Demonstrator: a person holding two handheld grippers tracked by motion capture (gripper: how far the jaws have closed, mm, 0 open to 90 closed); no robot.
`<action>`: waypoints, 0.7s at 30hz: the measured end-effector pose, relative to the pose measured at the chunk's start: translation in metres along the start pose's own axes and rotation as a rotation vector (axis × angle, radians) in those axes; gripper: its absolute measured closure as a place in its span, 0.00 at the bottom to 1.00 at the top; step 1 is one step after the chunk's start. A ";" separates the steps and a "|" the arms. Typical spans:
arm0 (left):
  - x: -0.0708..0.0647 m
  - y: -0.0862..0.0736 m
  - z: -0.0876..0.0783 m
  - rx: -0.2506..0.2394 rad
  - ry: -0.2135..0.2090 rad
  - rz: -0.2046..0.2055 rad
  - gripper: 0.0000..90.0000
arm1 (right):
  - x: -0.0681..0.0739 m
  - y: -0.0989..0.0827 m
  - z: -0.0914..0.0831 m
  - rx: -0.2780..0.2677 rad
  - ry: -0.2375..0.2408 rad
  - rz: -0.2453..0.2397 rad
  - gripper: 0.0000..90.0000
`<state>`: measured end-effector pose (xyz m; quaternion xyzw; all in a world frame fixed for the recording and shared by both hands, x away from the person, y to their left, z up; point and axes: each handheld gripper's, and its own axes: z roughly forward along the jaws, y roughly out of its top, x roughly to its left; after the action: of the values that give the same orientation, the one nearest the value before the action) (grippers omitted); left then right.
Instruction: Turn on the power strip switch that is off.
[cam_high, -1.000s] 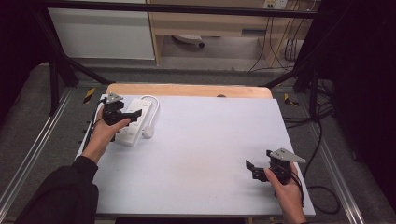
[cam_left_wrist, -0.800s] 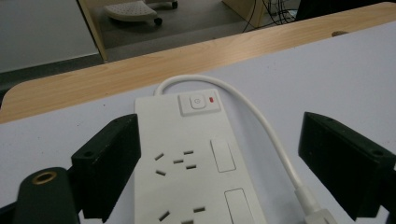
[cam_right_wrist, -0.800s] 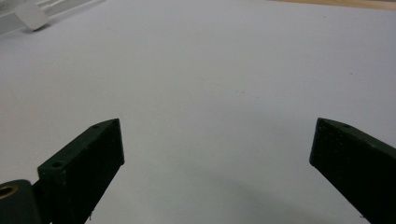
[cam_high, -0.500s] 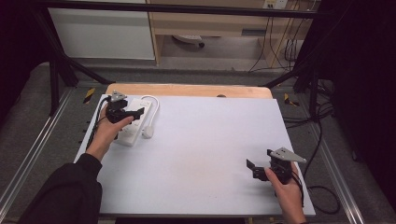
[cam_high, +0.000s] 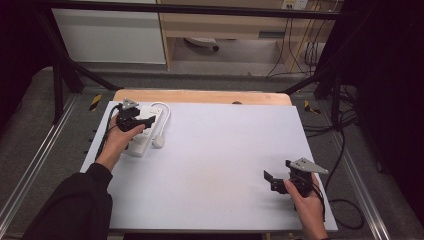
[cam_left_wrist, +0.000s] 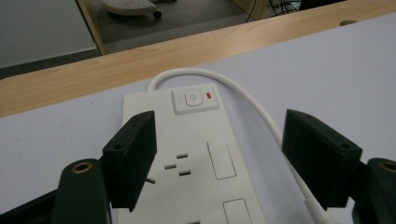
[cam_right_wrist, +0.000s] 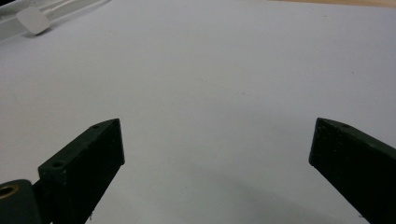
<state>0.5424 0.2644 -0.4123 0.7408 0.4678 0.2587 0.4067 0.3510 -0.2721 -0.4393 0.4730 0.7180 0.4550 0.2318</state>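
Over the power strip (cam_left_wrist: 187, 154), the left gripper (cam_left_wrist: 219, 158) has been closing, jaws still apart astride it; the right gripper (cam_right_wrist: 217, 163) gapes above bare table (cam_right_wrist: 224, 70).

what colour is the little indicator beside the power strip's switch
Red: the small indicator light on the white plastic power strip, clearest in the left gripper view.

Even overhead light, dim dark surroundings, soft close-up blur.

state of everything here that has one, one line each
power strip: flat on the table, sockets empty, between the left jaws
switch: small red mark beside it
cord: looped beside the strip, plug loose on the table
left gripper: open, jaws have just been closing around the strip
right gripper: open, nothing between the jaws
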 end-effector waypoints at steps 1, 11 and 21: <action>0.000 0.000 0.000 0.000 0.000 0.000 0.30 | 0.000 0.000 0.000 0.000 0.000 0.000 0.04; 0.003 -0.004 0.008 0.016 0.016 -0.012 0.33 | 0.000 0.000 0.001 0.003 0.002 -0.005 0.04; 0.007 -0.007 0.012 0.034 0.029 -0.017 0.44 | 0.000 0.000 0.001 0.005 0.004 -0.002 0.04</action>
<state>0.5508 0.2681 -0.4244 0.7398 0.4843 0.2578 0.3895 0.3514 -0.2721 -0.4401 0.4721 0.7199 0.4540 0.2297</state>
